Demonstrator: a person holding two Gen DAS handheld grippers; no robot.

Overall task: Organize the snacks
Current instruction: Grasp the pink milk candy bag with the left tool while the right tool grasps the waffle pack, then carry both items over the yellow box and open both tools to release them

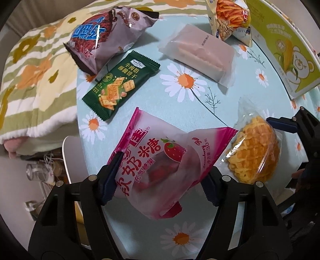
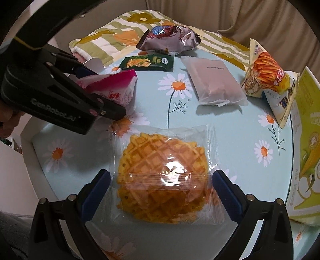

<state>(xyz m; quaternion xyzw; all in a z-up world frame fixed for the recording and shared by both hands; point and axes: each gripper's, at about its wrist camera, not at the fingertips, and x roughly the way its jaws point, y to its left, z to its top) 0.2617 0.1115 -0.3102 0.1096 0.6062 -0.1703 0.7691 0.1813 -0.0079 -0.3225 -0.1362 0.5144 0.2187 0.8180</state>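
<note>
A: How many snacks do you count?

B: Six, one of each. A pink strawberry candy bag point(image 1: 160, 160), a clear-wrapped waffle point(image 2: 163, 180), a green cracker packet point(image 1: 120, 84), a purple chip bag point(image 1: 106, 38), a frosted white pack point(image 1: 198, 54) and a fries-print bag point(image 1: 232, 18). One flat yellow-green box with a bear point(image 1: 288, 56) also lies at the edge of the daisy-print tabletop point(image 1: 200, 96).

A: And the tongs?

B: Two pairs. The left tongs point(image 1: 160, 176) are clamped on the pink strawberry candy bag; both blue pads press its sides. In the right wrist view the bag looks lifted clear of the tabletop, tilted, though I cannot be sure.

A: The right tongs?

B: The right tongs point(image 2: 161, 186) stand apart, one pad on each side of the waffle, which lies flat on the tabletop. The pads are just beside the wrapper's edges; I cannot tell whether they touch it.

A: Where do the others lie?

B: Ahead of the left tongs sits the green cracker packet, the purple chip bag beyond it touching a flowered blanket point(image 1: 34, 66). The frosted white pack lies ahead and to the right, the fries-print bag farther still, the box far right.

A: The arms' pose?

B: The left tongs reach in from the right tongs' left, angled down across the tabletop; the right tongs point downward over the waffle.
</note>
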